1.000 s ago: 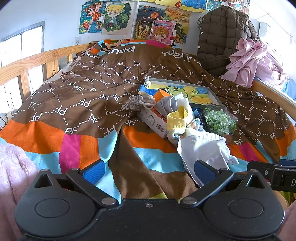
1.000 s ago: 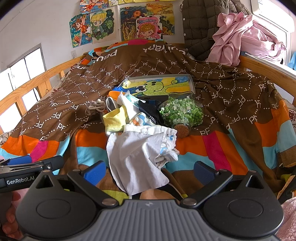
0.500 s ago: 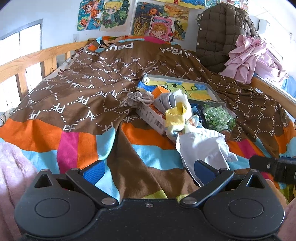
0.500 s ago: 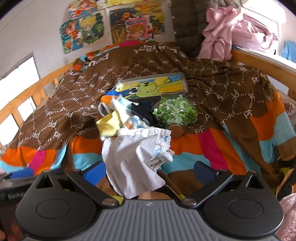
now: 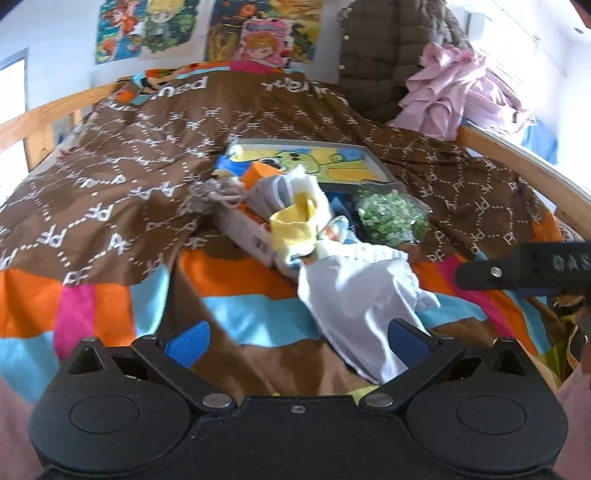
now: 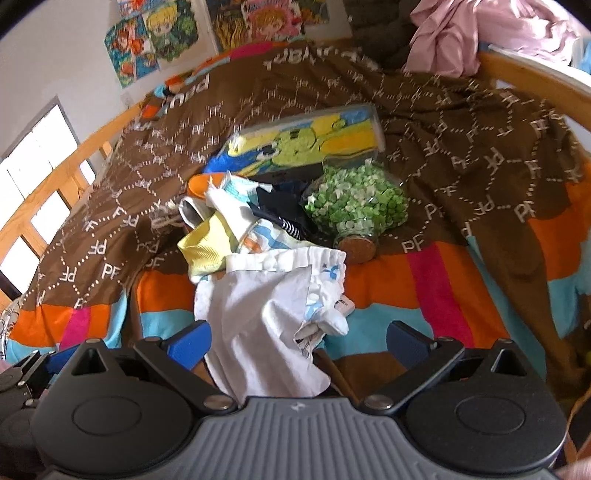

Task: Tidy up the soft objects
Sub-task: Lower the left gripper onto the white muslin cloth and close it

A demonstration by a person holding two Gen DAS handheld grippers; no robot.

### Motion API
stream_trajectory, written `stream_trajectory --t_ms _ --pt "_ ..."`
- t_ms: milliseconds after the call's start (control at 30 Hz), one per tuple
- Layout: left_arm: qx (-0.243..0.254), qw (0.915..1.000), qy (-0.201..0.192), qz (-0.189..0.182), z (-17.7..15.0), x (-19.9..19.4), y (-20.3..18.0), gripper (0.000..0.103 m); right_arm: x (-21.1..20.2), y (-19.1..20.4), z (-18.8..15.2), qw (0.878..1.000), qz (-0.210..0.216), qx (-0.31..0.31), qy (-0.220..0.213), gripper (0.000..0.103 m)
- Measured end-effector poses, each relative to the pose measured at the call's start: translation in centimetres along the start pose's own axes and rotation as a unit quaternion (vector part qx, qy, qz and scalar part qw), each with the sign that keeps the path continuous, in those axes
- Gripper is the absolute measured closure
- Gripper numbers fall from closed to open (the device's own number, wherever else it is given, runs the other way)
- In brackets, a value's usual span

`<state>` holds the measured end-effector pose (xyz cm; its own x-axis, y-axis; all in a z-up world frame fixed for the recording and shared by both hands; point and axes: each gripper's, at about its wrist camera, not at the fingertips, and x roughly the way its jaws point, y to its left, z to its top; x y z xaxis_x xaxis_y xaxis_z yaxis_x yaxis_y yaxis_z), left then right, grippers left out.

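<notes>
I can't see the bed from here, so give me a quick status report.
Left gripper and right gripper open, holding nothing. White cloth lies loose at the pile's near end, between the right fingers. Jar of green bits lies close behind.

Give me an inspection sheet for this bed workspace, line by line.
Surface: brown patterned bedspread with orange, pink and blue stripes, rumpled.
Job's things: white cloth garment nearest the grippers; yellow fabric piece and other small garments piled behind it.
Clutter: clear jar of green paper bits with cork lid; cartoon-printed flat box; white cardboard box.
Grippers: left gripper and right gripper both open, holding nothing.
Cables: nothing seen.
Surroundings: wooden bed rail, cartoon posters, pink clothes heap.
</notes>
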<state>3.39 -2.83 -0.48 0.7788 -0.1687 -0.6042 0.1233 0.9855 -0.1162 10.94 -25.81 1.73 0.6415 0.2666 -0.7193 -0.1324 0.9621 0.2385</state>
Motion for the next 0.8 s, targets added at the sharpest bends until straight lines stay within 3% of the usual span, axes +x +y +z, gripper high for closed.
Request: stream_trajectory --t_ms 267,633,800 --pt "0.023 0.9987 0.015 -0.042 0.5 3.5 -1.6 0.001 3.6 -1.1 2.6 0.999 0.002 -0.026 0.041 0.000" --pt "-0.023 0.9925 0.077 -0.092 0.8 10.1 -3.1 0.001 8.3 -2.3 4.9 0.996 0.057 0.010 0.067 0.000" --pt "-0.041 0.9879 0.102 -0.109 0.5 11.7 -3.3 0.013 9.8 -3.1 5.3 0.993 0.075 0.039 0.078 0.000"
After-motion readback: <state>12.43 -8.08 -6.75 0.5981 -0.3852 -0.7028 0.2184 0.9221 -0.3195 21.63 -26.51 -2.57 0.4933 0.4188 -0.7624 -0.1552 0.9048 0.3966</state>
